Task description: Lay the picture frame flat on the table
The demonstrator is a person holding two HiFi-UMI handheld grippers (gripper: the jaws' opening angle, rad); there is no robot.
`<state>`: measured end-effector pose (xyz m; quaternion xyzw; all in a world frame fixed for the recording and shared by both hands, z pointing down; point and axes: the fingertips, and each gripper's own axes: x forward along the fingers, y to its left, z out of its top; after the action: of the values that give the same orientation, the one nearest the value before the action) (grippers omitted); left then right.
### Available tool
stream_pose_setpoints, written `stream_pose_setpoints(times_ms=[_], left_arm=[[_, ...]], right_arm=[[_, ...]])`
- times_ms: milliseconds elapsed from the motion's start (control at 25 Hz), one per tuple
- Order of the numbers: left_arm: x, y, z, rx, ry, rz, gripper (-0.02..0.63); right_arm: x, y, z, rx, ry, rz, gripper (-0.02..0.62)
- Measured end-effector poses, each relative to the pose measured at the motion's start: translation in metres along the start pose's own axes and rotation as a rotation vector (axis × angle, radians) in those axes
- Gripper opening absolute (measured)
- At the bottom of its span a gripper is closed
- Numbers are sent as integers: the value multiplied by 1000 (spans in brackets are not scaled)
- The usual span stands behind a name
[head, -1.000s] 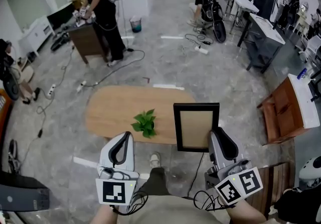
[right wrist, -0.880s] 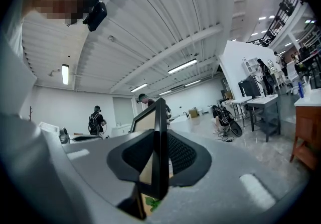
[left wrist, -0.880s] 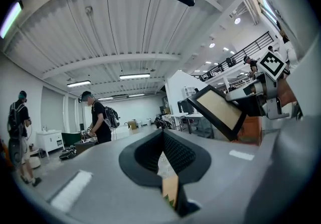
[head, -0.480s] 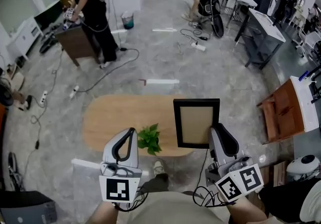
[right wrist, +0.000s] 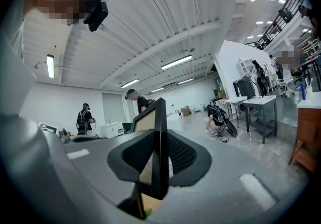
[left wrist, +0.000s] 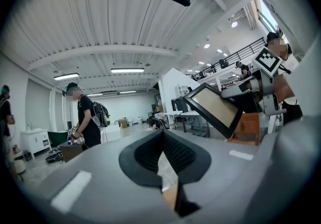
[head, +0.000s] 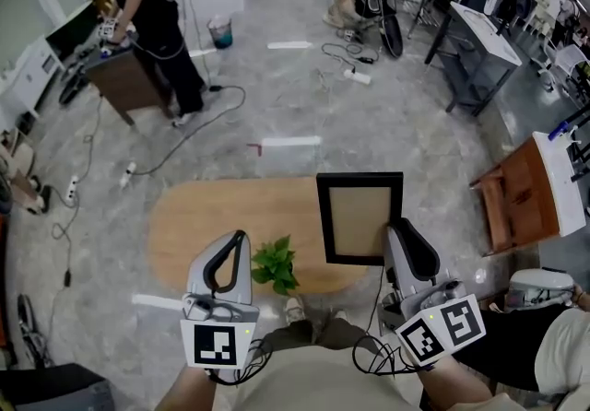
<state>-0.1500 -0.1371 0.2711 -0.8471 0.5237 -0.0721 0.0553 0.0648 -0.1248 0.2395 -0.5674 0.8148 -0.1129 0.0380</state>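
Observation:
The picture frame (head: 359,218) is black with a tan centre. It is held upright above the right end of the oval wooden table (head: 207,216). My right gripper (head: 395,234) is shut on the frame's lower right edge. In the right gripper view the frame (right wrist: 150,117) stands edge-on between the jaws of that gripper (right wrist: 160,140). My left gripper (head: 235,243) hovers over the table's near edge, beside a small green plant (head: 275,264). Its jaws (left wrist: 163,137) are shut with nothing in them. From the left gripper view the frame (left wrist: 215,107) hangs tilted at the upper right.
A person in black with a backpack (head: 152,4) stands at a dark cabinet at the far left. A brown wooden desk (head: 521,197) is to the right of the table. Dark desks (head: 475,50) line the back right. Cables (head: 184,123) run over the floor.
The head view has shifted, so the table and room sit differently in the picture. The frame stays upright in my right gripper, and the left gripper keeps its place.

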Motion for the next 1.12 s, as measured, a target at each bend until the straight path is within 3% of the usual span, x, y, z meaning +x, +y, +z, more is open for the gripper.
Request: stream_pose_setpoints(times_ms=[400,680,1120], left_arm=[[16,4,1,12,20,42,20],[30,0,-23,-10,69,50,20],[55,0,-99,-80,202,54,20]], right_arm=[[19,-16,-4,16,33,30,81],[34,-29,-25,23,98,46,83],[79,-52,-117,77,277,55,81]])
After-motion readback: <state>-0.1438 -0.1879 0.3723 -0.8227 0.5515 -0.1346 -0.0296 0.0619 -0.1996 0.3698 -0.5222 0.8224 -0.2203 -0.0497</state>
